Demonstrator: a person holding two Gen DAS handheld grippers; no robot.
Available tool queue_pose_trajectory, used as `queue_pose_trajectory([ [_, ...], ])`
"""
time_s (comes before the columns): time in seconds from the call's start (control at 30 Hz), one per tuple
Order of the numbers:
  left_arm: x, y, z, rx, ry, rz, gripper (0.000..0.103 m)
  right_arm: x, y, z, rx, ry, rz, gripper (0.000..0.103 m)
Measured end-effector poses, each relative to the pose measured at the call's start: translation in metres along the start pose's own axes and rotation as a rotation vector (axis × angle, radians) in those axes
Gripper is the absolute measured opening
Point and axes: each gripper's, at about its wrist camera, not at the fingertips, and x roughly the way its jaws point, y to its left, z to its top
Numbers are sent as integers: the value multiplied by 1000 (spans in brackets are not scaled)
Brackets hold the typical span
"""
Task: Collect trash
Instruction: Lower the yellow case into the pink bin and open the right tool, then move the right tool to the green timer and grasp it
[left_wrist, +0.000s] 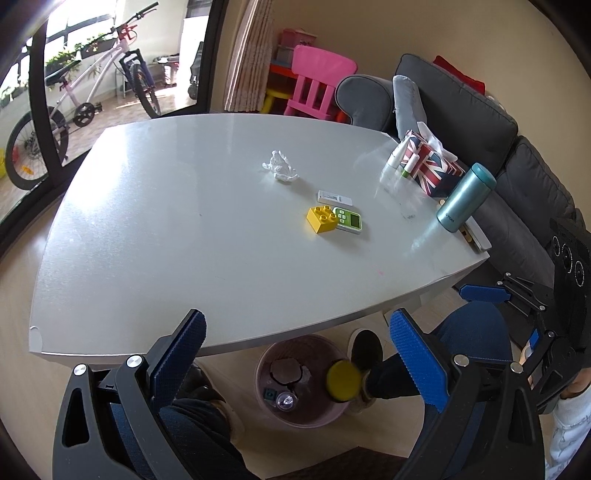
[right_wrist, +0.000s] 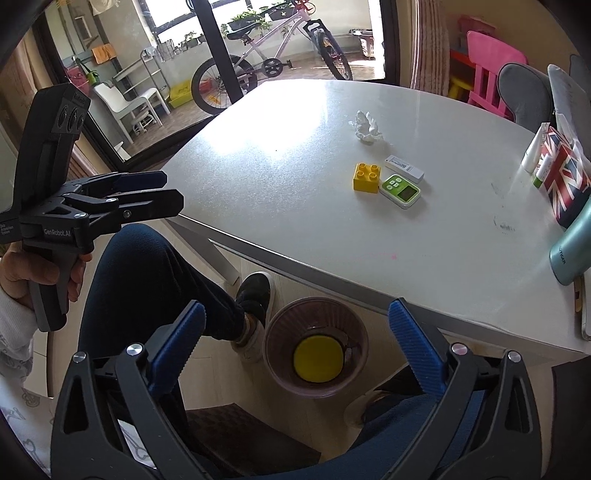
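Tissue (left_wrist: 279, 167): crumpled, likely light, soft; pinch mid-wad. Lies far ahead of left gripper (left_wrist: 297, 354) and right gripper (right_wrist: 295, 350), both spread, empty.

Daylight came through the balcony door (right_wrist: 258, 55), throwing white glare across the desk (left_wrist: 122, 192) beside it. Both fisheye views bowed strongly, with dark vignetted corners. Focus stayed sharp.
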Motion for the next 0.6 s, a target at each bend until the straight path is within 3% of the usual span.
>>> queue_pose_trajectory([
  [0.6, 16, -7, 10, 41, 23, 13, 96, -11, -31, 5, 55, -32, -67, 99],
])
